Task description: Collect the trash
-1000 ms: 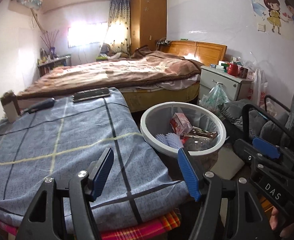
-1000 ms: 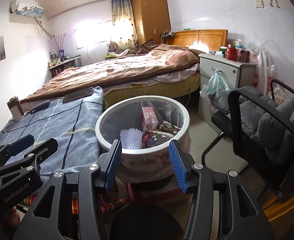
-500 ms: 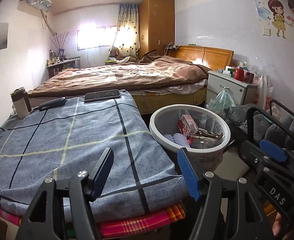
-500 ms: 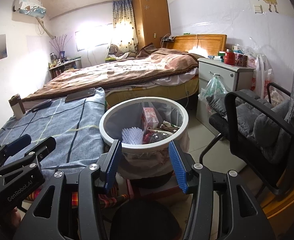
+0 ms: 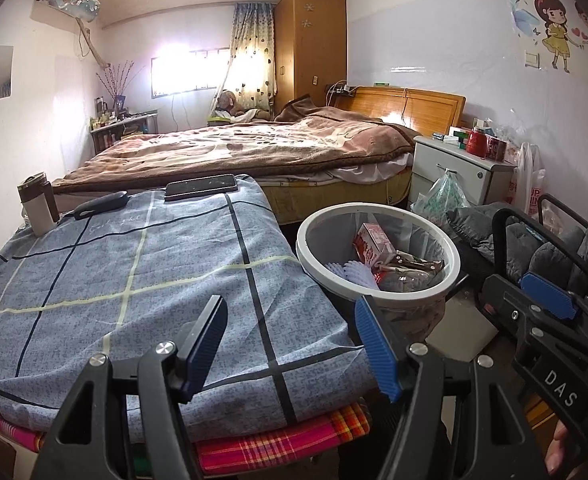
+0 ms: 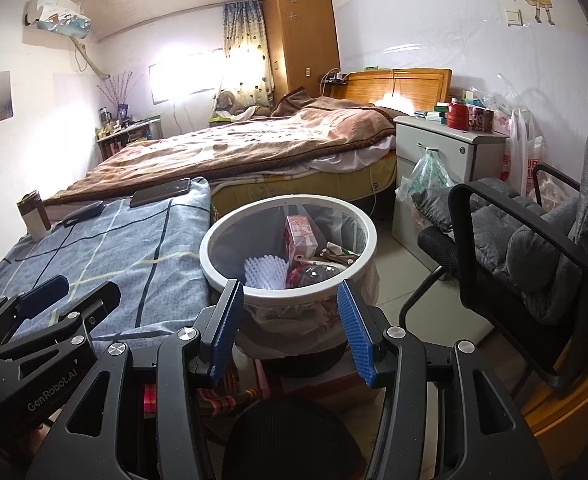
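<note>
Both the left gripper and the right gripper hang spread and empty. The round white-rimmed trash bin, holding a red carton, stands right of the blue checked cloth-covered surface.

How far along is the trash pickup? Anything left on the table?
Done: carton, foam net and wrappers sit in the bin. In hand: nothing; left gripper and right gripper are open. Left: no obvious trash on the blue cloth, only phone, remote, flask.

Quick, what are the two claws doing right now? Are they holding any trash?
Left claw: open, holding nothing, above the blue checked cloth.
Right claw: open, holding nothing, just in front of the round white-rimmed trash bin.
</note>
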`<state>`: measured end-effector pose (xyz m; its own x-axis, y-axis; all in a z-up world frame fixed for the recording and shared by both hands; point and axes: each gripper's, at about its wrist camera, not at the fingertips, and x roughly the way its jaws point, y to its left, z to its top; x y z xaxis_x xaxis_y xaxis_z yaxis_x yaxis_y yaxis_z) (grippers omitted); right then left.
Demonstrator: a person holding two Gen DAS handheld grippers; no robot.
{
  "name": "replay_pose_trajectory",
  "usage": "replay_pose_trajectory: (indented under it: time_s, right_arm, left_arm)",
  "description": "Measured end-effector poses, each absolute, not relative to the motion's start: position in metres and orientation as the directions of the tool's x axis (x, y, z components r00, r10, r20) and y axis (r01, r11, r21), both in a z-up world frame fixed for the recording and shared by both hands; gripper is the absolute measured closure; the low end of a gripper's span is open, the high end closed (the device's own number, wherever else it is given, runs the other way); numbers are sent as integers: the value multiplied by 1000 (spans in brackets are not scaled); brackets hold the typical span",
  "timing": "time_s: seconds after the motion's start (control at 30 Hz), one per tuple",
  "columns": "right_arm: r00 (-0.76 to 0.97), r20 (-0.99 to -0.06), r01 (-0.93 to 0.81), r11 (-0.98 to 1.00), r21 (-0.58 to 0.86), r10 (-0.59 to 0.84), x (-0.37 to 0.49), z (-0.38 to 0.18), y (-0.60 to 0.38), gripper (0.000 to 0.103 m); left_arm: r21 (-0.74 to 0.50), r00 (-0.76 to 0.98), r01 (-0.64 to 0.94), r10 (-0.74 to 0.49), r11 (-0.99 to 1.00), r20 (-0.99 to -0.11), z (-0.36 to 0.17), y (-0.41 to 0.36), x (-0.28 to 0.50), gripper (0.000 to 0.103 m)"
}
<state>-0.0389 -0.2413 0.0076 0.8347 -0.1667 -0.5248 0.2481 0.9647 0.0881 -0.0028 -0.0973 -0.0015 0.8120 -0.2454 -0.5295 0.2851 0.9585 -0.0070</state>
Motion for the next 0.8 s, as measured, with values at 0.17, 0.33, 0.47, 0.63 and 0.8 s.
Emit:
replay_pose_trajectory:
  time_s: [0.17,0.33,0.47,0.63,0.8]
  right_arm:
    - [835,-525,245,966,86,-166,-39,8,-241,52]
    - [835,-525,243,966,86,-163,-38,9,-241,52]
    - [836,-525,244,966,87,-164,-38,10,-241,52]
    - [838,-521,241,967,86,-162,-38,10,-240,52]
    - [838,-522,240,967,87,-161,-38,9,-239,52]
  left_arm:
    - [-8,813,281,-242,960,-529,0,-97,-3,34]
    - [-9,812,281,-243,960,-530,0,-96,-3,34]
    - [-8,812,282,-243,959,-530,1,-97,-3,35]
    - [-9,813,278,-241,961,-530,2,-96,-3,35]
    - [-9,813,277,-239,961,-531,3,-97,-3,34]
